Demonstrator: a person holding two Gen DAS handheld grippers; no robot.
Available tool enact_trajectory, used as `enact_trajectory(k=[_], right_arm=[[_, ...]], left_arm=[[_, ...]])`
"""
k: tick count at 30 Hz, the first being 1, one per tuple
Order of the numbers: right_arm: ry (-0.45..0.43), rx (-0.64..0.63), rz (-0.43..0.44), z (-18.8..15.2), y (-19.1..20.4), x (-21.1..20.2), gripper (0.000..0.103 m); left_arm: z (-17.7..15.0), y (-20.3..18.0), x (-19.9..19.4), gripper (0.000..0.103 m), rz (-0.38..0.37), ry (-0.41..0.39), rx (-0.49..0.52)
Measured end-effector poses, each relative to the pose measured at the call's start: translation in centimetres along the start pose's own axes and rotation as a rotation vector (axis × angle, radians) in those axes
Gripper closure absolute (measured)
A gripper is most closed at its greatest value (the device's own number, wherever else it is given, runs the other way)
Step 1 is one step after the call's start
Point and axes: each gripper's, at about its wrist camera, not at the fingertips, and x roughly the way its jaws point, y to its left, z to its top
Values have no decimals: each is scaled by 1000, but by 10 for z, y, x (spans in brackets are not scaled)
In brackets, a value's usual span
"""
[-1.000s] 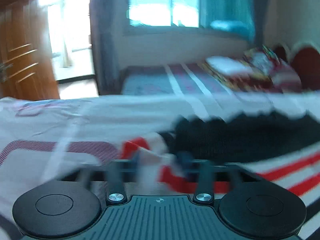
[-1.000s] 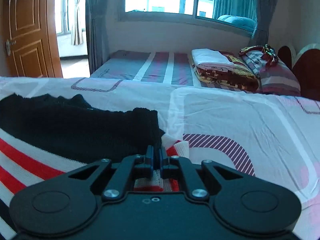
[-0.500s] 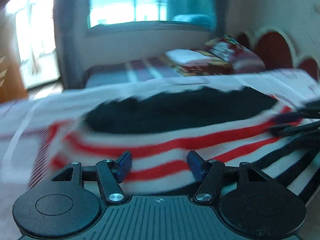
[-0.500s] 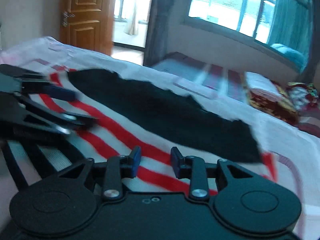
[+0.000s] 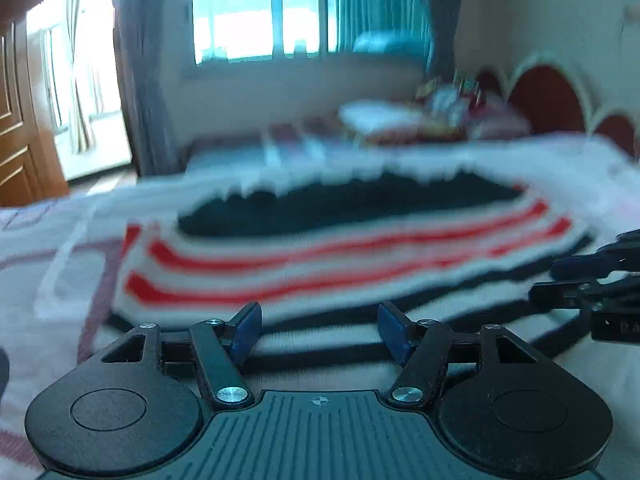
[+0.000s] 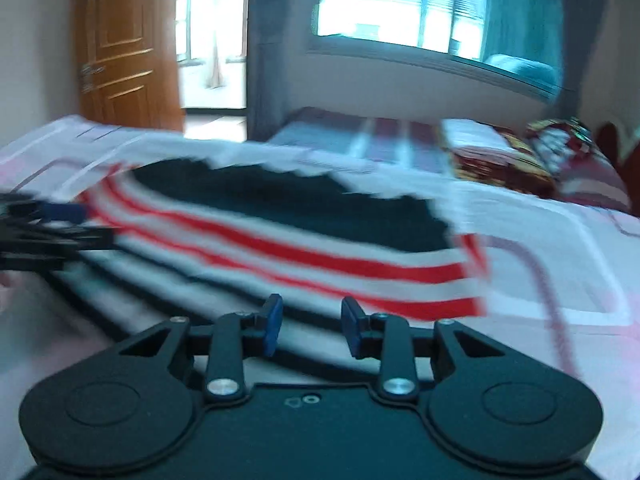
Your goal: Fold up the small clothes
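Note:
A knit garment (image 5: 340,264) lies flat on the pink-white bedsheet (image 5: 60,280); it is white with red and thin black stripes and a black far part. It also fills the middle of the right wrist view (image 6: 300,248). My left gripper (image 5: 320,332) is open over the garment's near striped edge, with nothing between its blue pads (image 5: 246,332). My right gripper (image 6: 312,326) is open too, narrower, above the same near edge and holding nothing. Each gripper shows in the other's view: the right gripper (image 5: 592,280) at the right edge, the left gripper (image 6: 40,224) at the left edge. Both views are blurred.
Behind the sheet stands a second bed (image 6: 360,136) with folded blankets and pillows (image 6: 520,156). A wooden door (image 6: 124,52) is at the back left, a window (image 6: 400,4) with curtains at the back, and a red headboard (image 5: 548,100) to the right.
The right gripper was shut on the garment's right corner and has opened and let go. Both grippers have swung away from the corners to the garment's near edge, now side by side.

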Motion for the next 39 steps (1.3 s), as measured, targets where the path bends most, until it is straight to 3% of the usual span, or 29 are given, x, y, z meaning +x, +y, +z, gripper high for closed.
enact_trajectory(k=[2,6,9,11,14,16,17,18,21,24,27,29,31,34,36,39], right_arm=[[34,9,-13,-9,2,2,70],[-67,156,-82,-16,-46,-47,68],[-61,297,-113,-24,-96,-56,66],[-30,333,-122,-30,-112,-55,65],[50,367,-111,-40,-119,-46,63],[75,411,-48,-46,-119,-45,70],[77,423,-19,-49,-117,-48,84],[82,417,-33,-50,-111,-50,96],[40,397,-41,-53,-108,-65,97],[55,370,-62,-62,-105,-71,97],[81,322,-113,-56,-100,-57,89],[-42,269,-171,-40,-87,-74,83],[-71,229,-85,-23,-66,-73,83],[-18,105,37,-7,-16,-42,85],[6,45,67,-6,11,-25,85],[30,-9,59,-14,27,-15,83]], left_arm=[[-3,10,-12,39,-8,-12,-27],[-9,52,-50,39,23,-98,-96],[-17,76,-48,39,59,-59,-122],[-24,84,-39,39,52,-11,-138],[-30,80,-36,39,56,-11,-135],[-30,78,-39,39,62,-1,-138],[-28,78,-38,39,62,2,-138],[-28,78,-36,39,60,6,-137],[-27,79,-33,39,53,12,-123],[-26,79,-31,39,55,13,-107],[-16,69,-45,39,82,-23,-115],[-8,52,-55,39,30,-76,-119],[0,21,-49,39,-37,-73,-73],[0,-19,-35,39,-93,-49,-11],[-6,-33,-28,39,-88,-27,26],[-20,-23,-27,39,-60,-14,45]])
